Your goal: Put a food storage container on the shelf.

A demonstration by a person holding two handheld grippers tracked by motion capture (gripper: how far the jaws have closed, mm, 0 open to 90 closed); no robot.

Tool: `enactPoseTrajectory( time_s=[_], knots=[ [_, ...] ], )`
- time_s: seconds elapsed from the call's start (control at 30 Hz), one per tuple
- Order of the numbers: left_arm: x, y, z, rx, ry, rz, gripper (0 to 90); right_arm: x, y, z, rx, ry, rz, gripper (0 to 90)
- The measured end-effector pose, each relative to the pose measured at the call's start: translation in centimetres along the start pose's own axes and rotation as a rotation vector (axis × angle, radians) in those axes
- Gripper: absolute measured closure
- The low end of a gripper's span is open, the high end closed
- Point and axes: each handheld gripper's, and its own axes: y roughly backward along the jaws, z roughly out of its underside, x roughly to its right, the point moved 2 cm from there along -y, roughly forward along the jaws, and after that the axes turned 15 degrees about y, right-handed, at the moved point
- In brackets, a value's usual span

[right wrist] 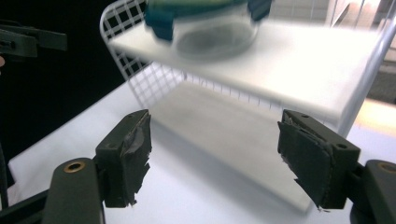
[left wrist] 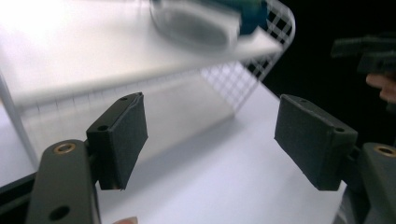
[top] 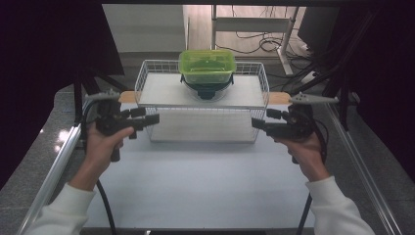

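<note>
Both grippers, L (top: 155, 119) & R (top: 254, 122), jaws apart, empty, near rack (top: 147, 78); green container (top: 207, 66) on far shelf untouched; pickup pending.

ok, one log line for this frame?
left gripper: open, empty | right gripper: open, empty | green-lidded container: top shelf, wire rack | contact: none

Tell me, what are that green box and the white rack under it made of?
The green box looks like translucent plastic: light passes through its glossy walls, and its lid seems the same. It sits on a clear round container, glass or plastic, I cannot tell which. The rack looks like white-coated metal wire, judging by its thin grid sides, with flat matte white shelves.
</note>
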Motion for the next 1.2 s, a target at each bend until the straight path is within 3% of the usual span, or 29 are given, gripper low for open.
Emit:
enactPoseTrajectory(
  time_s=[0.13,0.33,0.47,0.57,0.77,1.2],
  knots=[
    [-0.5,0.2,3.3,-0.02,-0.014,-0.033,24.9,-0.9,0.8,2.7,-0.021,-0.005,-0.016,25.8],
    [-1.3,-1.1,7.6,-0.085,-0.018,-0.078,24.6,-2.2,1.5,6.6,-0.054,-0.041,-0.023,25.8],
    [-1.7,-2.1,10.0,-0.122,-0.014,-0.094,24.5,-3.1,1.4,9.1,-0.107,-0.054,-0.028,24.2],
    [-1.9,-2.5,11.3,-0.153,-0.033,-0.115,24.5,-3.4,1.4,11.0,-0.128,-0.066,-0.025,24.1],
    [-2.1,-3.0,12.2,-0.174,-0.05,-0.138,24.1,-3.4,0.8,12.8,-0.175,-0.063,-0.011,23.4],
    [-3.0,-3.8,12.1,-0.176,-0.03,-0.145,22.5,-3.1,1.1,13.2,-0.148,-0.075,0.017,19.2]
  ],
)
